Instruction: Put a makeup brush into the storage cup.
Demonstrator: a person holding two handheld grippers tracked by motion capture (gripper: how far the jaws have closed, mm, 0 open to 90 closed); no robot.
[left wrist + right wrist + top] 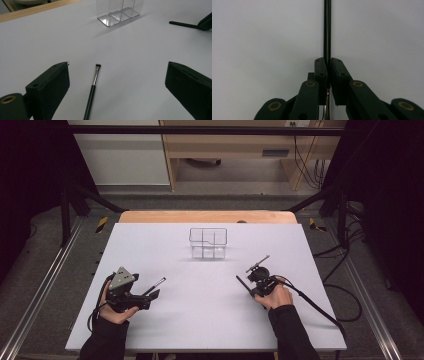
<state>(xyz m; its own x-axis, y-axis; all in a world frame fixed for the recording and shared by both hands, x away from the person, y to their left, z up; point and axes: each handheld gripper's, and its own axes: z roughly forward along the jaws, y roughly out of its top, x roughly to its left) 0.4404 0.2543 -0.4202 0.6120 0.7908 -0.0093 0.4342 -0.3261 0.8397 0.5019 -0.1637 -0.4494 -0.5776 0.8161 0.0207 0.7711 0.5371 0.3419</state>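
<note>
Brush in my right gripper: a thin black-handled brush (327,30), pinched between the pressed-together jaws of my right gripper (328,62); the handle runs straight out ahead over the worktop (257,37).
Second brush: a small angled brush (93,86) lies flat on the worktop, between the spread jaws of my left gripper (117,75), touched by neither.
Left gripper seen from above: it (150,292) sits low near the front left of the worktop (210,320).
Organizer: a clear compartment box (208,243) stands upright toward the far middle, well apart from both of my grippers.
Step in hand, as I judge it: carry the held brush to the box.
Doing it well: I keep the pinch firm, tip the brush upright, then lower it into one compartment without nudging the light walls.
</note>
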